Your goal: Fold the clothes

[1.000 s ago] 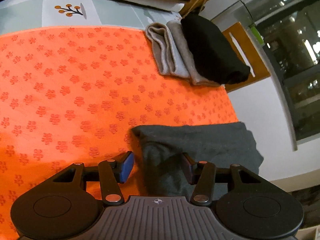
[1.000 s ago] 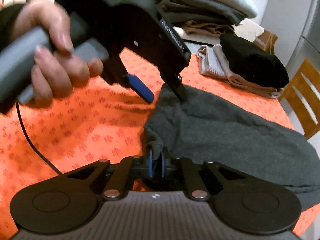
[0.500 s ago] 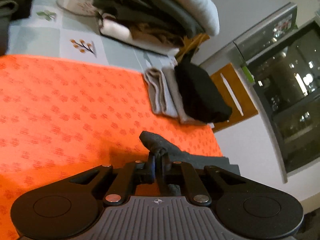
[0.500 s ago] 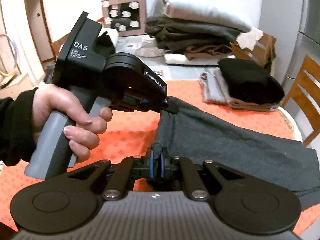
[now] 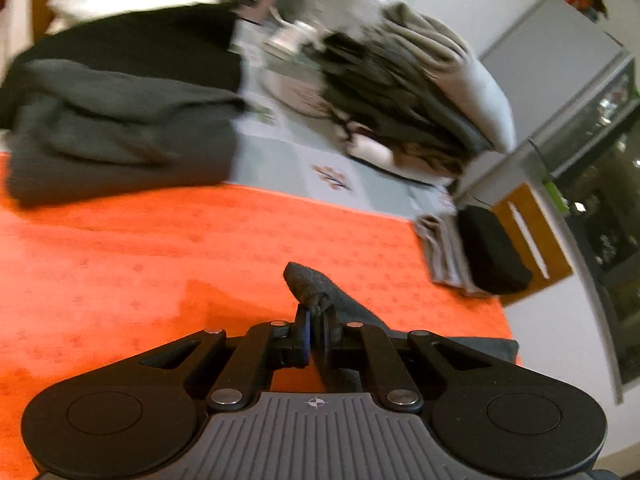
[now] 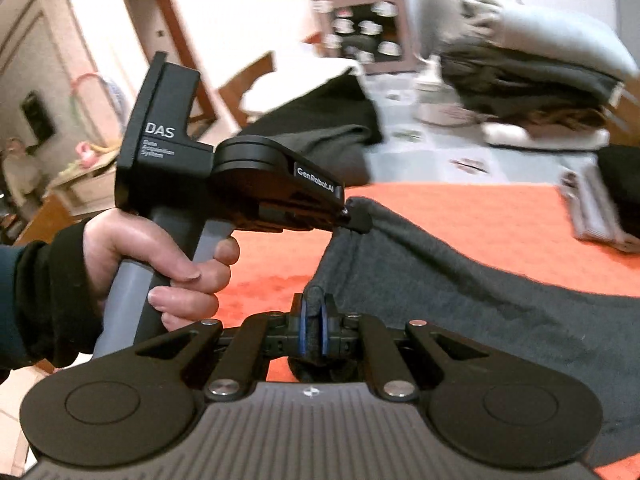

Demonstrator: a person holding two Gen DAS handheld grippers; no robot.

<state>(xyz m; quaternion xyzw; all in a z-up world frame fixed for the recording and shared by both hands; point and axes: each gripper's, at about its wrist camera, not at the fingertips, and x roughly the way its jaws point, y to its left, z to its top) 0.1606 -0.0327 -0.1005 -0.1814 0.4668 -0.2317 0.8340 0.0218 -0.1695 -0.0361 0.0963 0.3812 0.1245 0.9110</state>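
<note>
While pinched at two pts along one edge, dark grey garment hung stretched betw. both grippers, rest trailing down onto orange cloth of table. Judged: two-corner hold meant to keep edge taut so fabric can be carried over & laid as a fold. Left gripper clamped narrow on bunched corner of garment, fabric poking out past pads. Right gripper likewise squeezed tight on grey fabric, blue pads nearly meeting. Left hand seen in right-wrist view, fist round grey handle, dark sleeve at wrist, tool angled fwd & down, tip at garment's raised corner. Both tools clear of table surface, corners lifted. Elsewhere: folded grey & black stack at far right edge, dark pile far left, mixed heap behind. Bkgd blurred.
</note>
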